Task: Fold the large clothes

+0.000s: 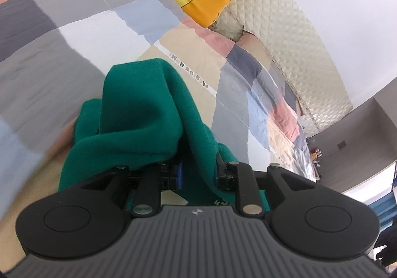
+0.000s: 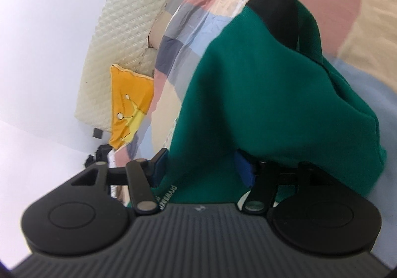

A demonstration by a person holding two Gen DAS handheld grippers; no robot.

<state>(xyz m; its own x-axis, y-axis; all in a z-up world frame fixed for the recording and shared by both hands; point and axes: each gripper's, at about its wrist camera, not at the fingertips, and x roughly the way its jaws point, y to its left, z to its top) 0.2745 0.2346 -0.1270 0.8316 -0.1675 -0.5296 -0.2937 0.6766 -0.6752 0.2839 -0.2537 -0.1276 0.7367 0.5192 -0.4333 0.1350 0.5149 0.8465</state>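
Spreading beneath both tools, the pastel patchwork quilt (image 1: 74, 37) is carrying the bunched green knit garment (image 1: 139, 114), draping between the left gripper (image 1: 199, 175) and right gripper (image 2: 201, 166), each clamping a fold.

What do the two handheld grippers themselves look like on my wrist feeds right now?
Both match: the left gripper and right gripper have a grey ribbed body, two round black discs, black linkage arms with silver pivot pins, and blue finger pads. No cables or sleeves show.
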